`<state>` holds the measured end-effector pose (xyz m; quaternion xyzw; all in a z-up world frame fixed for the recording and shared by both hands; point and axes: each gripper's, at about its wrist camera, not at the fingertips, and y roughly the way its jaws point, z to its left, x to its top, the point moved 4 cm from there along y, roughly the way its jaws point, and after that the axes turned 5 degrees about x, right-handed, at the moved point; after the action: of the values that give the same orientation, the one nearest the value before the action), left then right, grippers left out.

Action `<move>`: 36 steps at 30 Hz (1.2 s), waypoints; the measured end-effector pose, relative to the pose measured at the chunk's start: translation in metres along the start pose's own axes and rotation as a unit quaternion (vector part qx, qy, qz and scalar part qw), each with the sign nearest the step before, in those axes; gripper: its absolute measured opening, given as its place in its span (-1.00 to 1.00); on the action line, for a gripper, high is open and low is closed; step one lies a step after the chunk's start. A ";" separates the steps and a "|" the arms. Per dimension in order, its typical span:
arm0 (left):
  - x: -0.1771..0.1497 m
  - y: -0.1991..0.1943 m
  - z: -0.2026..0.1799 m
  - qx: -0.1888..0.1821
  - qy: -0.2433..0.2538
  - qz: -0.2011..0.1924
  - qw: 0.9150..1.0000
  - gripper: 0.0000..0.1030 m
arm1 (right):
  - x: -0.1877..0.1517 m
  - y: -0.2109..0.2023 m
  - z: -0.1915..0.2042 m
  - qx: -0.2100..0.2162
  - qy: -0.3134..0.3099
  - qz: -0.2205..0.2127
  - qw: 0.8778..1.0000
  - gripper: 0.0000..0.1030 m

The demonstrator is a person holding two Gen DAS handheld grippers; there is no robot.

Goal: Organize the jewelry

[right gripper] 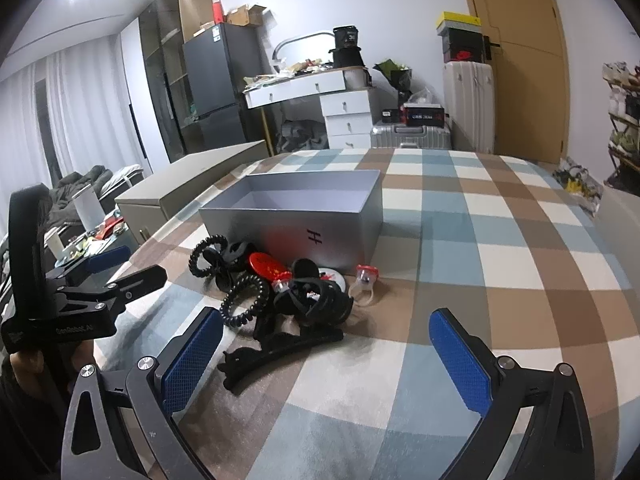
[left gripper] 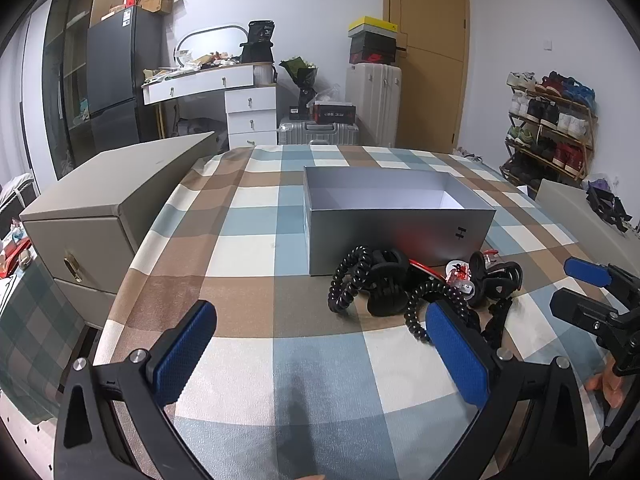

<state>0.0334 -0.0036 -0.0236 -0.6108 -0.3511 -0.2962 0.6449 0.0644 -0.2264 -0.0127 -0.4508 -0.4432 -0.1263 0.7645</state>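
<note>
"H"-like mark on grey box (right gripper: 314, 238) front; "GenRobot.AI" on left gripper (right gripper: 86, 330) body.

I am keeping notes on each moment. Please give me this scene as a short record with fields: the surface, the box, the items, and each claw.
surface: checked cloth in blue, brown and white
box: grey box, open top, nothing visible inside
items: pile of hair accessories on the cloth in front of the box: black spiral ties, black clips, small red pieces
left claw: open, holds nothing, beside the pile
right claw: open, holds nothing, a black clip lies near its left finger
</note>
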 end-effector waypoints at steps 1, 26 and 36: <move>0.000 0.000 0.000 0.000 0.001 0.000 1.000 0.98 | 0.000 0.000 0.000 0.000 0.000 0.000 1.000 1.00; -0.001 -0.002 -0.002 -0.002 0.002 0.000 1.000 0.98 | -0.002 -0.001 -0.002 0.005 0.013 -0.001 1.000 1.00; -0.001 -0.002 -0.002 -0.003 0.003 0.000 1.000 0.98 | -0.002 -0.002 -0.004 0.006 0.017 0.000 1.000 1.00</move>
<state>0.0315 -0.0054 -0.0236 -0.6114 -0.3485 -0.2991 0.6444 0.0644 -0.2309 -0.0145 -0.4440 -0.4304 -0.1313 0.7749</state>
